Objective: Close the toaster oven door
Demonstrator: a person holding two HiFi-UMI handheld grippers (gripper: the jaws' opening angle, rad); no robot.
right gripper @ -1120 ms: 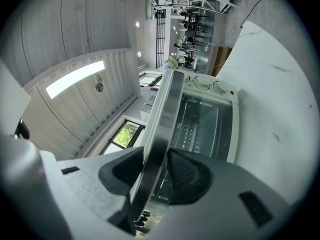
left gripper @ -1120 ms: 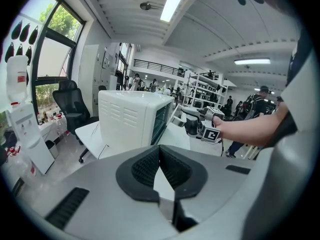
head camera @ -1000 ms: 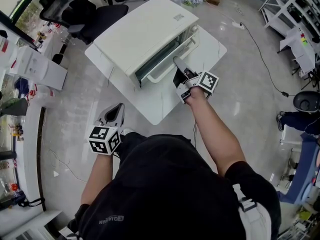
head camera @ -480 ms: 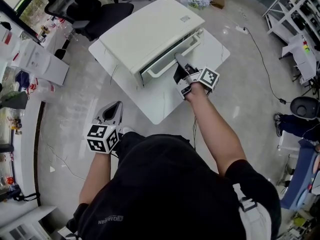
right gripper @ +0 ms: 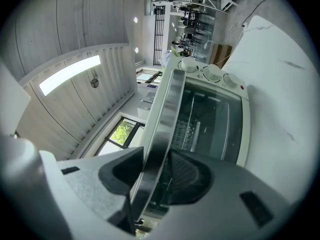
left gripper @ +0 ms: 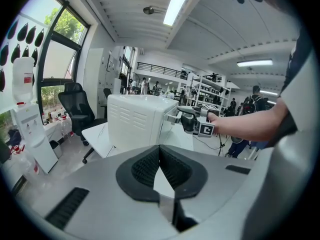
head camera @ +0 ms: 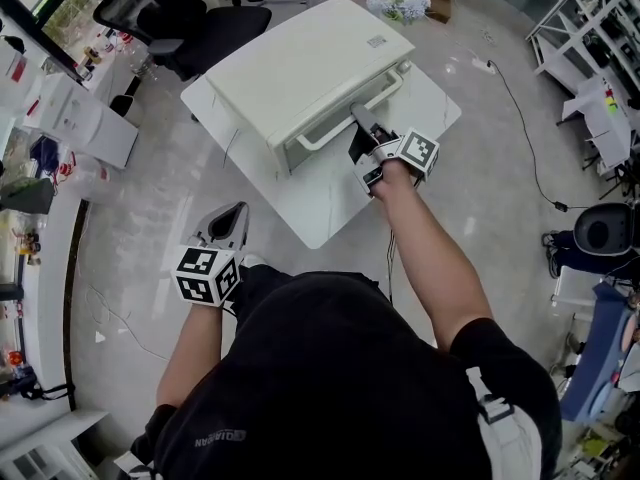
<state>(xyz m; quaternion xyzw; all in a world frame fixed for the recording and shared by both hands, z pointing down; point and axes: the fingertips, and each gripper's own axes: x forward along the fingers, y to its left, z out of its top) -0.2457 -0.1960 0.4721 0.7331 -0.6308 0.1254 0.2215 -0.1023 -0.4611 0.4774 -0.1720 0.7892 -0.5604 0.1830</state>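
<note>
A white toaster oven (head camera: 300, 63) stands on a white marble-look table (head camera: 330, 203). Its door is tilted up, almost against the oven front. My right gripper (head camera: 362, 128) is shut on the door's handle bar (head camera: 340, 123). In the right gripper view the metal handle (right gripper: 165, 129) runs between the two pads of the right gripper (right gripper: 155, 176), with the glass door (right gripper: 205, 119) and the knobs (right gripper: 210, 73) beyond. My left gripper (head camera: 228, 223) hangs low beside the table, shut and holding nothing. The left gripper view shows the left gripper (left gripper: 160, 164), the oven (left gripper: 135, 121) and the right gripper (left gripper: 192, 120) from the side.
A black office chair (head camera: 170, 13) stands behind the table, and a flower bunch (head camera: 400, 3) lies at its far end. A white box (head camera: 85, 123) sits on the floor at left. A cable (head camera: 520, 98) runs across the floor to the right, near metal shelving (head camera: 590, 18).
The oven door has swung up from partly open to nearly closed, with my right gripper riding on the handle toward the oven. The left gripper has hardly moved.
</note>
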